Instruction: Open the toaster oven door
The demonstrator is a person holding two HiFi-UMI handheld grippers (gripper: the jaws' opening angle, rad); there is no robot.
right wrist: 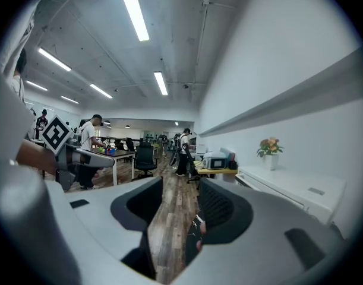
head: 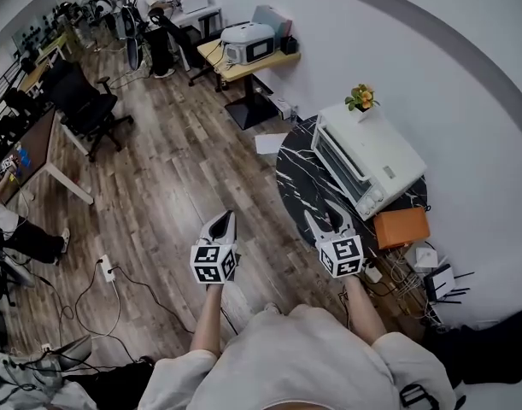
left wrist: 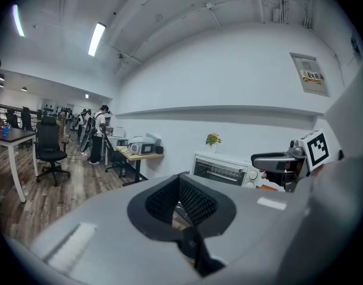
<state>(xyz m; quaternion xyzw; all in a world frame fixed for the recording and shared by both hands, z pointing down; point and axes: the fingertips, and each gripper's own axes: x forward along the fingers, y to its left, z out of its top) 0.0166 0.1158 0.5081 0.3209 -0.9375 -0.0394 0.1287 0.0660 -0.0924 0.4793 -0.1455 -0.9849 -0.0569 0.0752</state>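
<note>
your left gripper (head: 227, 219) hangs over the wood floor (head: 175, 186), jaw tips together, holding nothing. your right gripper (head: 325, 215) has its jaws apart and empty, near but clear of the toaster oven (head: 373, 155), which sits door (head: 339, 167) closed on the dark round table (head: 296, 186), far right.

No text is legible; the wall notice (left wrist: 312, 76) is too blurred.
</note>
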